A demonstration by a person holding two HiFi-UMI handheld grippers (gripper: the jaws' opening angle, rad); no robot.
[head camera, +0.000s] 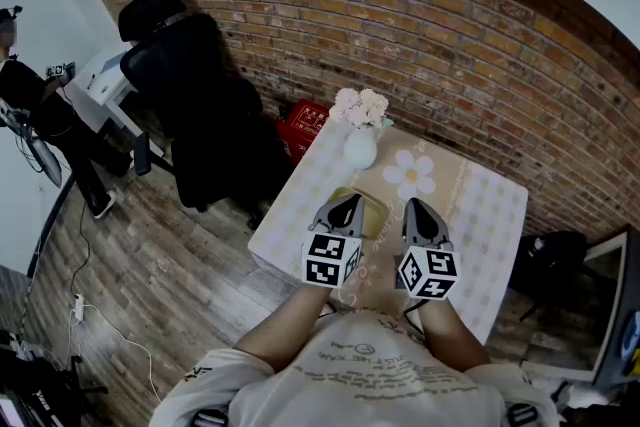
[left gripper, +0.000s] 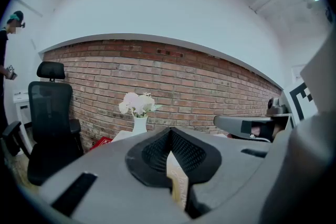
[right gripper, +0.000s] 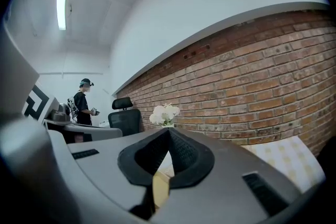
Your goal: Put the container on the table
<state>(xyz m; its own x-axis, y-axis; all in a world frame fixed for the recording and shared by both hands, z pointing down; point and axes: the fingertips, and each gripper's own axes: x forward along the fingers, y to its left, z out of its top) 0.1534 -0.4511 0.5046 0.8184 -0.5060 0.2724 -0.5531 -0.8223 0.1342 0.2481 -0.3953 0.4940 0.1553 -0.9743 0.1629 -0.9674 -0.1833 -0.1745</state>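
Head view: container point(head camera: 371, 213) crosswise, left claw point(head camera: 349, 202) and right claw point(head camera: 416, 207) clamped on its ends

Yellowish container point(head camera: 372, 212) over the table point(head camera: 490, 207)

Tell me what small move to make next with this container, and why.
Probably lower both grippers together. The left gripper and right gripper each seem to have their fingers shut on the yellowish container, which looks held above the table, short of the vase.
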